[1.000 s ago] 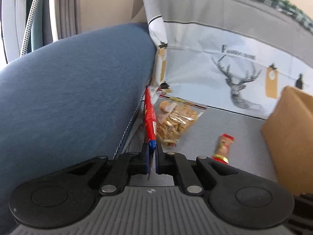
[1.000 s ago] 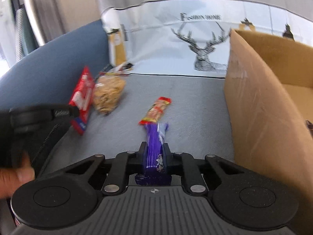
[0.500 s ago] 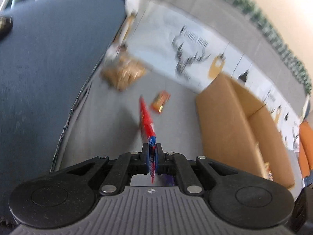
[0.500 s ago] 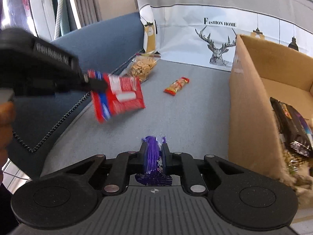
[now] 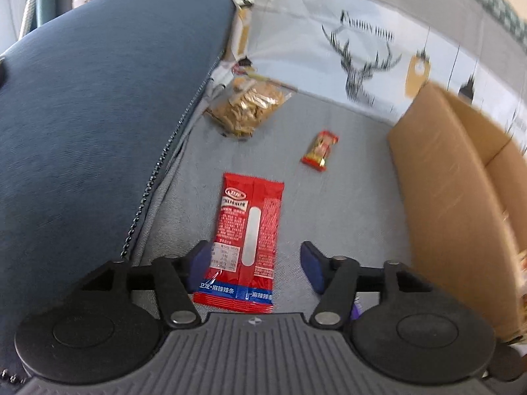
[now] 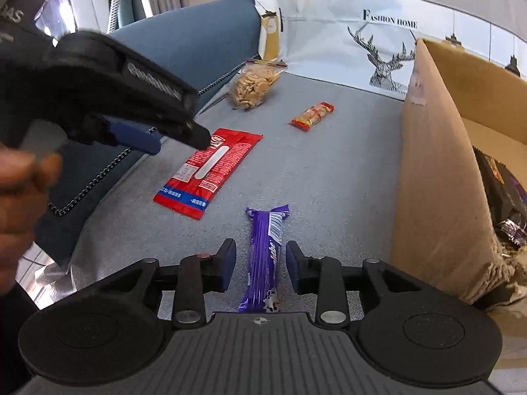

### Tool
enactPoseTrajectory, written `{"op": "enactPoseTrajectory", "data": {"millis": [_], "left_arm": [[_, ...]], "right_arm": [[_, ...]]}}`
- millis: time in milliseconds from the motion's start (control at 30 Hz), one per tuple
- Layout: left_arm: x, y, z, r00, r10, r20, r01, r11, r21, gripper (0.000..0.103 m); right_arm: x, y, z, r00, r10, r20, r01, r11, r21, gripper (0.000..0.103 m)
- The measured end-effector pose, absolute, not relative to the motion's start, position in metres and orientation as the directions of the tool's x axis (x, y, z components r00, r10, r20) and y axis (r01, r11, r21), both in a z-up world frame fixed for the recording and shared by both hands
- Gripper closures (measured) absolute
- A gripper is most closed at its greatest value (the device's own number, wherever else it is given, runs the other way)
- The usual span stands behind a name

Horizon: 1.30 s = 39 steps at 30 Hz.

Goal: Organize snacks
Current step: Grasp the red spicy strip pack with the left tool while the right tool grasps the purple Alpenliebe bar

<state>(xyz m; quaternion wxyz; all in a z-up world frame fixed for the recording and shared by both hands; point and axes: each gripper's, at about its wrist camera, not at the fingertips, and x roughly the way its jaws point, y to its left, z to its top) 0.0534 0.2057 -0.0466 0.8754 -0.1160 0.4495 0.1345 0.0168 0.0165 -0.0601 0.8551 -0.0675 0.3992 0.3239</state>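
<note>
A red packet (image 5: 246,247) is seen lying flat on the grey sofa seat (image 5: 342,204), between the spread fingers of the left gripper (image 5: 255,265), which are opening and are not pressed on it. In the right wrist view the same packet (image 6: 210,168) is shown just below the tip of the left gripper (image 6: 158,135), held by a hand (image 6: 19,197) at the left edge. A purple bar (image 6: 265,256) is laid lengthwise on the seat between the fingers of the right gripper (image 6: 260,265); these are opening too, with a gap left on either side of the bar. Farther off, a small red and gold bar (image 6: 313,116) is seen apart on the seat, and a clear bag of biscuits (image 6: 255,82) is set by the blue armrest (image 5: 98,115). To the right a cardboard box (image 6: 438,171) is stood on the seat, with dark wrappers (image 6: 507,194) visible inside. A deer-print cloth (image 6: 378,42) is draped behind.
</note>
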Motion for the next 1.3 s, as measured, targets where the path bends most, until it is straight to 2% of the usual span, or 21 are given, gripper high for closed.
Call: {"op": "enactPoseTrajectory", "data": {"millis": [200, 367, 400, 500, 567, 667, 700, 1033, 1300], "left_arm": [[0.077, 0.197, -0.070, 0.482, 0.186, -0.856, -0.296, 0.954, 0.040, 0.027], [0.091, 0.200, -0.081, 0.445, 0.174, -0.878, -0.305, 0.952, 0.034, 0.026], [0.092, 0.201, -0.083, 0.438, 0.168, -0.883, -0.311, 0.950, 0.026, 0.026], [0.094, 0.198, -0.086, 0.422, 0.184, -0.888, -0.309, 0.950, 0.050, 0.026], [0.095, 0.195, -0.090, 0.407, 0.188, -0.894, -0.291, 0.954, 0.068, 0.029], [0.094, 0.196, -0.088, 0.422, 0.158, -0.893, -0.281, 0.959, 0.036, 0.049], [0.093, 0.196, -0.087, 0.423, 0.159, -0.892, -0.282, 0.959, 0.037, 0.050], [0.083, 0.208, -0.087, 0.407, 0.099, -0.908, -0.311, 0.950, -0.036, 0.049], [0.085, 0.203, -0.088, 0.402, 0.114, -0.908, -0.303, 0.953, -0.015, 0.047]], "right_arm": [[0.027, 0.021, -0.070, 0.454, 0.491, -0.744, -0.597, 0.787, 0.156, 0.067], [0.030, 0.024, -0.075, 0.447, 0.477, -0.756, -0.604, 0.785, 0.138, 0.067], [0.030, 0.024, -0.076, 0.444, 0.475, -0.759, -0.607, 0.783, 0.135, 0.069], [0.031, 0.027, -0.080, 0.441, 0.465, -0.768, -0.612, 0.782, 0.121, 0.083], [0.030, 0.028, -0.078, 0.449, 0.467, -0.762, -0.614, 0.780, 0.116, 0.086], [0.027, 0.026, -0.074, 0.467, 0.477, -0.745, -0.619, 0.778, 0.109, 0.086], [0.026, 0.025, -0.072, 0.473, 0.479, -0.740, -0.619, 0.778, 0.107, 0.086], [0.028, 0.025, -0.076, 0.445, 0.459, -0.769, -0.600, 0.790, 0.124, 0.084], [0.029, 0.024, -0.076, 0.441, 0.456, -0.773, -0.595, 0.793, 0.128, 0.083]]}}
